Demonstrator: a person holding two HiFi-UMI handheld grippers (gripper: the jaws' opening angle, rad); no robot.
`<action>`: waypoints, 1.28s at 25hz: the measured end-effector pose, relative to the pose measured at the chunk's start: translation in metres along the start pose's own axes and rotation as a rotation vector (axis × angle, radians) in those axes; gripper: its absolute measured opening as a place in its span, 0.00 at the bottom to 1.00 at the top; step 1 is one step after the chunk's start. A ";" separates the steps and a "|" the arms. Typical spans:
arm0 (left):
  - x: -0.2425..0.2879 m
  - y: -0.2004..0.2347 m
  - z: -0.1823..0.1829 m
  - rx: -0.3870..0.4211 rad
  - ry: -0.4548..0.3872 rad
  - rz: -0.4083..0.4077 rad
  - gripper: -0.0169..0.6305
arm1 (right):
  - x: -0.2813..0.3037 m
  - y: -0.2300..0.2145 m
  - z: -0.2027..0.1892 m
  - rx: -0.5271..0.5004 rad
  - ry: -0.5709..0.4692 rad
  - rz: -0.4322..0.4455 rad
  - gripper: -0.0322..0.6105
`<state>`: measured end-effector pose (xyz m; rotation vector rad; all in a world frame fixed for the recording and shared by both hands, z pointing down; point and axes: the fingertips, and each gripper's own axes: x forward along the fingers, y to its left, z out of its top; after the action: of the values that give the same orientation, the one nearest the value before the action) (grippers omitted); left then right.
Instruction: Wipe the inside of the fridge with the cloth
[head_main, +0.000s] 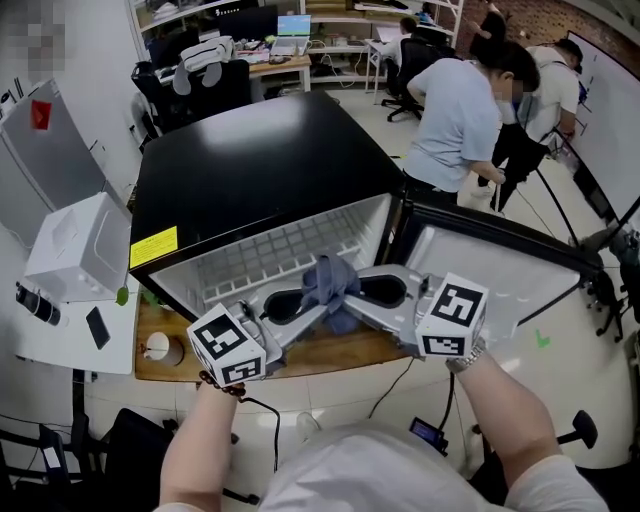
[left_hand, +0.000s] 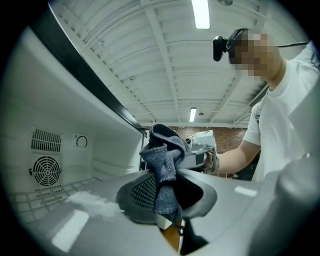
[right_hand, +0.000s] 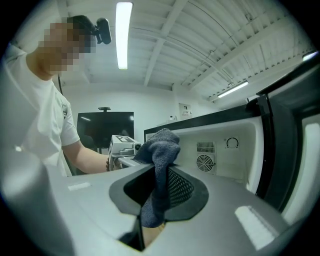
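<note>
A blue-grey cloth (head_main: 330, 283) hangs bunched just in front of the black fridge's (head_main: 250, 170) open white interior (head_main: 270, 255). My left gripper (head_main: 312, 305) comes in from the lower left and my right gripper (head_main: 350, 298) from the lower right; both meet at the cloth. In the left gripper view the cloth (left_hand: 162, 170) is pinched between the left gripper's (left_hand: 167, 202) jaws, with the right gripper (left_hand: 200, 150) behind it. In the right gripper view the cloth (right_hand: 160, 150) drapes over and between the right gripper's (right_hand: 156, 202) shut jaws.
The fridge door (head_main: 480, 260) stands open to the right. The fridge sits on a wooden board (head_main: 330, 355). A fan grille (right_hand: 205, 162) is in its back wall. A white box (head_main: 75, 245) stands at the left. People (head_main: 460, 120) stand behind; a phone (head_main: 428, 433) lies on the floor.
</note>
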<state>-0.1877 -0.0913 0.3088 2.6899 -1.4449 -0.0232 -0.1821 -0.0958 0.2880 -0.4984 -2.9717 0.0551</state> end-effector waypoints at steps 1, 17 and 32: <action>0.002 0.001 -0.001 0.005 0.001 0.008 0.14 | -0.001 -0.002 -0.001 0.000 0.004 -0.013 0.14; 0.025 0.097 -0.011 0.040 0.059 0.532 0.11 | -0.045 -0.040 -0.024 0.020 0.023 -0.360 0.17; 0.059 0.181 -0.005 0.018 0.046 0.838 0.11 | -0.062 -0.028 -0.026 0.017 -0.009 -0.439 0.16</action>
<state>-0.3051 -0.2398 0.3303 1.8677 -2.4076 0.1065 -0.1295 -0.1418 0.3079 0.1628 -3.0106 0.0392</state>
